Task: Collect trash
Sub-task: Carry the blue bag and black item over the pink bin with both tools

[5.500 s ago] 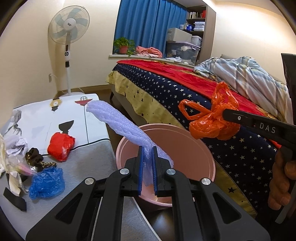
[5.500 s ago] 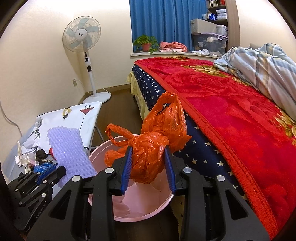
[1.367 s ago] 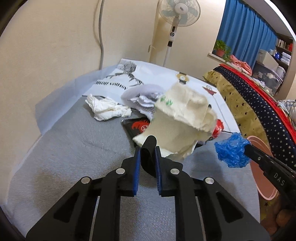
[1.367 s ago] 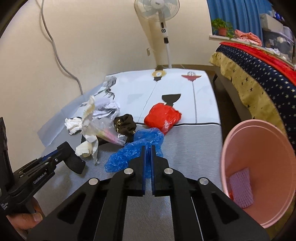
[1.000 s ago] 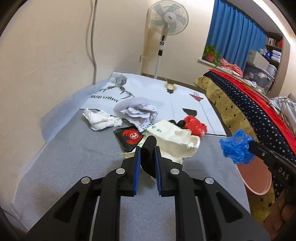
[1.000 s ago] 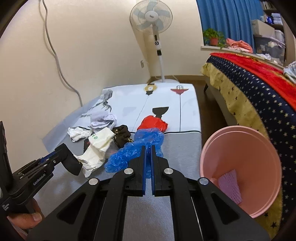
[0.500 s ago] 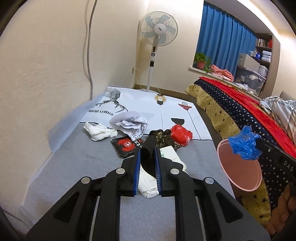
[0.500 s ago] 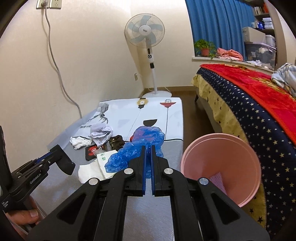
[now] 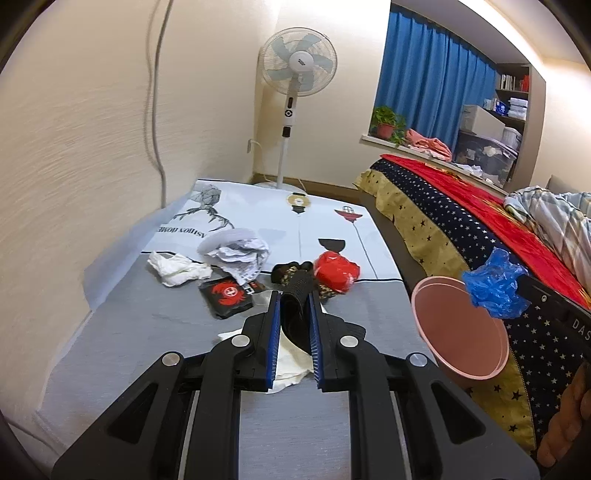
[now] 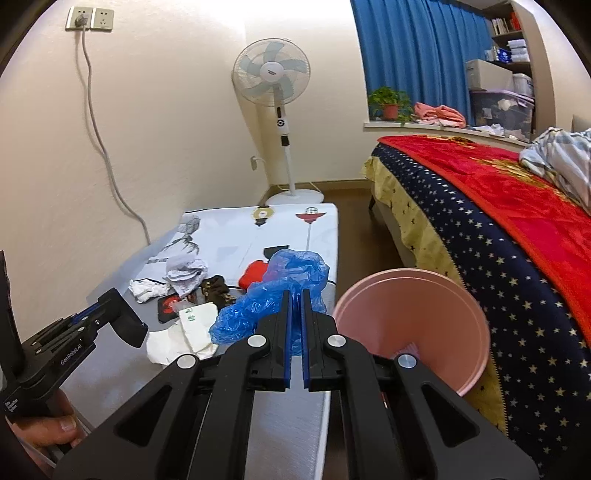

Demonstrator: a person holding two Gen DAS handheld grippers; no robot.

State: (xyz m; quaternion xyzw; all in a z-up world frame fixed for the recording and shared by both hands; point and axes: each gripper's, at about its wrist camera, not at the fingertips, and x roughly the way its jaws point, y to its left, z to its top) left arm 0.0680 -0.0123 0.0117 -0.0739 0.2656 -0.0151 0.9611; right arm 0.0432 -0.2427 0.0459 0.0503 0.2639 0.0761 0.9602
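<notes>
We hold two pieces of trash clear of the bench point(image 9: 129, 332), one in each gripper. The left gripper point(image 9: 292, 295) has its fingers point(image 9: 272, 332) a narrow way apart, pinched on a black mesh strip point(image 9: 297, 291) that curls up between them. The right gripper point(image 10: 294, 295) has its fingers point(image 10: 285, 325) all but closed on a blue plastic bag point(image 10: 291, 277).

The left wrist view shows the blue plastic bag point(image 9: 495, 291) hanging at the right gripper's tip, level with the far rim of the pink bin point(image 9: 461, 332). It also shows the print on a black packet with a red crab emblem point(image 9: 227, 297). The right wrist view alone shows a wall socket point(image 10: 89, 18) with a plugged-in cord, a pale purple scrap at the bottom of the pink bin point(image 10: 410, 321), and the left gripper point(image 10: 122, 321) from the side with a thumb beneath it.

On the bench we count six loose items: one white tissue wad point(image 9: 177, 267), one ball of crumpled printed paper point(image 9: 236, 251), the black packet, one dark patterned wrapper point(image 9: 288, 273), one red bag point(image 9: 336, 273) and one cream paper bag point(image 10: 188, 332). We count one standing fan point(image 9: 297, 62), one potted plant point(image 9: 386, 123) on the sill and one bed point(image 10: 480, 221) to the right of the bin.
</notes>
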